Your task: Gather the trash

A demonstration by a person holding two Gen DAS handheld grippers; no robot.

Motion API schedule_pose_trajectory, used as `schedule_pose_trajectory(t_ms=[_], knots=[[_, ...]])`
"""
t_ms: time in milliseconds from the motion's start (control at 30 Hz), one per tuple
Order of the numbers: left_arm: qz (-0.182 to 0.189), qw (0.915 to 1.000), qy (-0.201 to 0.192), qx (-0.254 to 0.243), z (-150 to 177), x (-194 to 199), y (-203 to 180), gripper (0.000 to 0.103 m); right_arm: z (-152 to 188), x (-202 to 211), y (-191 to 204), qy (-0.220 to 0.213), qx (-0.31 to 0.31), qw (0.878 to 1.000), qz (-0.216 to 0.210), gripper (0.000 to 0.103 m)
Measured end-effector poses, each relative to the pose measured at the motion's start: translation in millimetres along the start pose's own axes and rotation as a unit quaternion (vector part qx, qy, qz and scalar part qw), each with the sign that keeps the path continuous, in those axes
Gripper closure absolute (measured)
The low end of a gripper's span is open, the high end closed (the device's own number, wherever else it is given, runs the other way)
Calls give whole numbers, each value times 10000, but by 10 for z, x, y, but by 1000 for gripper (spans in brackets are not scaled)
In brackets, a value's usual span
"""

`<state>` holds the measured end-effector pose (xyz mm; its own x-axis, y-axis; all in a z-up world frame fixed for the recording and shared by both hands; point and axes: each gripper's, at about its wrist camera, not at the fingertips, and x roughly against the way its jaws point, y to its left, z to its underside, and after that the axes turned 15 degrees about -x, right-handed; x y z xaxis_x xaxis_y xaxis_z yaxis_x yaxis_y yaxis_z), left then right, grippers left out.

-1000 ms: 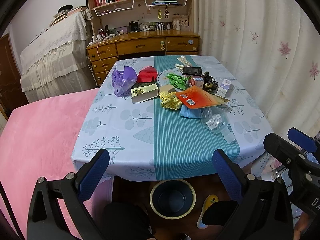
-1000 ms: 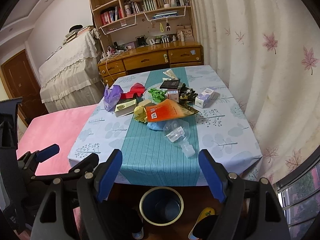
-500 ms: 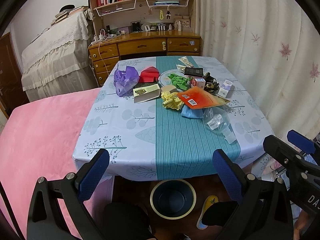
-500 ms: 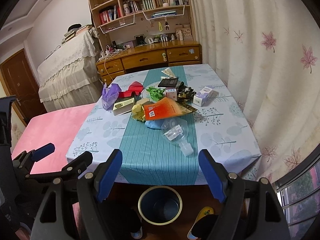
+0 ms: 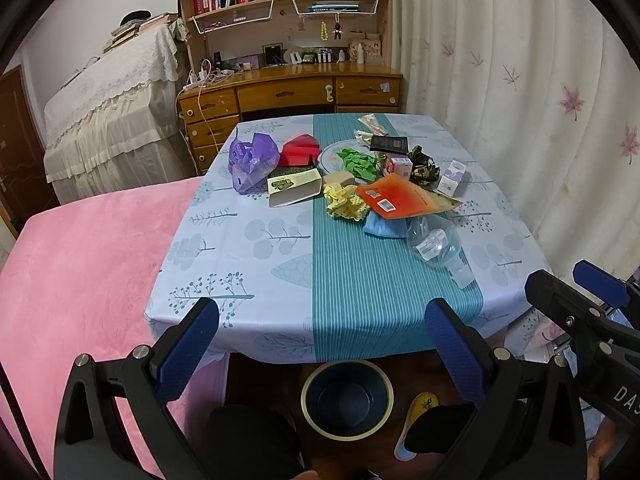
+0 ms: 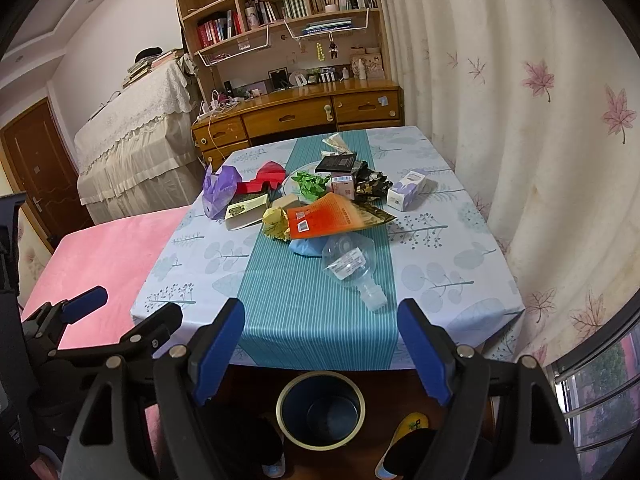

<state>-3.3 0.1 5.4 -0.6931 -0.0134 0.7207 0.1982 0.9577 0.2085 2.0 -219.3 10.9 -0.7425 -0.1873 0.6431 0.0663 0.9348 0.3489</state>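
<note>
On the table (image 6: 460, 280) a clear bottle (image 6: 352, 266) lies near the front edge, so either spread, empty hand-held gripper (image 6: 320, 350) could nudge it past the bin (image 6: 320, 412).

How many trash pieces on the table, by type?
Boxes/cartons: 5, e.g. white-purple box
Bags/pouches/wrappers: 5, e.g. orange pouch, purple bag
Crumpled paper: 3, e.g. green paper
Clear plastic bottle: 1
Total: about 14; the pile overlaps.
</note>
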Motion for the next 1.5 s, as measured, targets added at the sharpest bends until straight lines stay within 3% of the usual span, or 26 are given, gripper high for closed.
schedule_pose_trajectory(t_ms=[833, 1133, 1500], knots=[[314, 9994, -116, 39, -46, -258, 62, 2, 56, -229, 19, 158, -16, 9999, -54, 24], [220, 9997, -62, 6, -130, -573, 189, 2, -33, -503, -220, 346, -231, 9991, -72, 24], [679, 9975, 104, -188, -453, -1186, 182, 2, -269, -1101, -517, 738, -213, 9970, 11, 28]])
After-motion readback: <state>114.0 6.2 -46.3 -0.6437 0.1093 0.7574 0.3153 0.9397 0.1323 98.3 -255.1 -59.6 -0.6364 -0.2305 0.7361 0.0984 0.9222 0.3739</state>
